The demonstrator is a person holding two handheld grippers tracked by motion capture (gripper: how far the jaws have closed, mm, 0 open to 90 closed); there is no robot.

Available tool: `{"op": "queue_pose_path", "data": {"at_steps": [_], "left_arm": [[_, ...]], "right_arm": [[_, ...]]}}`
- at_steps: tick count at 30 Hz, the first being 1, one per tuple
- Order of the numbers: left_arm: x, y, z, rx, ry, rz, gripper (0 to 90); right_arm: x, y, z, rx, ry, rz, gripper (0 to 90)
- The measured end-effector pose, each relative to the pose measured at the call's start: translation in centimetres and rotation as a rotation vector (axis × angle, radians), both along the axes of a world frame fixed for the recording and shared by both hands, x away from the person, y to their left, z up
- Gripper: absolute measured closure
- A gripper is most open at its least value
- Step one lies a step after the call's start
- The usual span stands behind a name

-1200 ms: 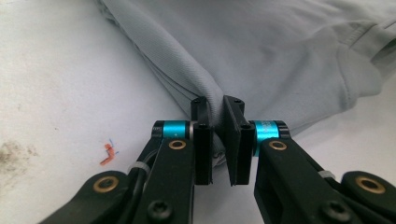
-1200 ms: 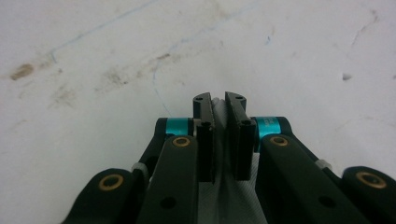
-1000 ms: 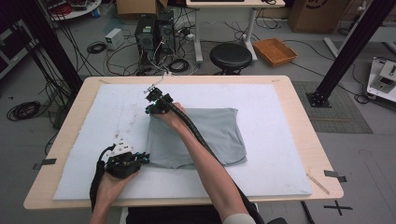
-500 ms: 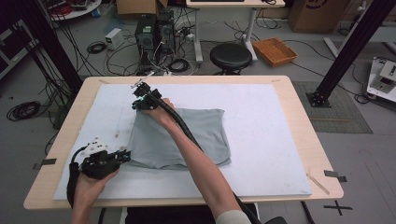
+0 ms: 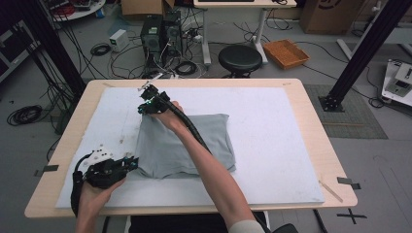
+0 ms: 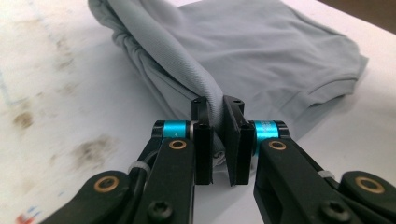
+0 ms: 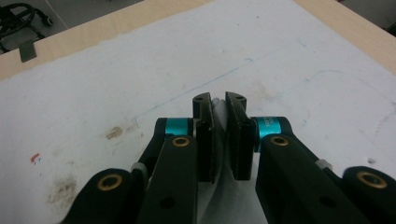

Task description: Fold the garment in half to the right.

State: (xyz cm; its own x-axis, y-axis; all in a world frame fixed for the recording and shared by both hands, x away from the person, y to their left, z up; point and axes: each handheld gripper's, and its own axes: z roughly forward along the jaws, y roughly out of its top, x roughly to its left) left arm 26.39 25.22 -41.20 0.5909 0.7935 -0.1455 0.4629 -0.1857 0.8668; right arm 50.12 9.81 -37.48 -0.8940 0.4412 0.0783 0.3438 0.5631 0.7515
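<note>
- The grey shirt (image 5: 187,145), folded, lies left of centre on the white mat (image 5: 272,145).
- Left gripper (image 6: 218,140): jaws clamped on the shirt's near-left corner fold. Right gripper (image 7: 219,140): jaws pinching grey cloth at the far-left corner.
- Risk, as judged: 2 small bites of stretchy knit; uneven pulling could slip 1 corner free, or skew the fold.
- Risk: the right forearm (image 5: 204,160) lies across the shirt and could drag layers when it lifts.
- Room: bare mat to the right and far side; the wooden table (image 5: 316,141) edge sits close behind the left gripper.
</note>
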Motion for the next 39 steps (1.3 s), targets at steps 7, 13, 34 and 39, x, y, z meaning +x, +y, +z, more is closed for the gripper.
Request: {"op": "queue_pose_path", "data": {"at_steps": [7,13,34,39], "left_arm": [[0.7,-2.8,1.3,0.0,-0.036,-0.056,82.8],[1.8,-5.5,1.7,0.007,-0.034,-0.115,82.8],[4.0,-13.5,0.8,0.009,-0.025,-0.218,82.6],[4.2,-14.9,0.9,0.001,-0.03,-0.237,82.7]], "right_arm": [[0.0,-2.5,1.1,0.007,-0.014,-0.014,83.8],[0.1,-4.8,1.6,0.013,-0.03,-0.039,83.9],[0.0,-12.0,1.8,0.016,-0.049,-0.104,83.9],[0.0,-13.4,1.8,0.016,-0.051,-0.117,83.9]]}}
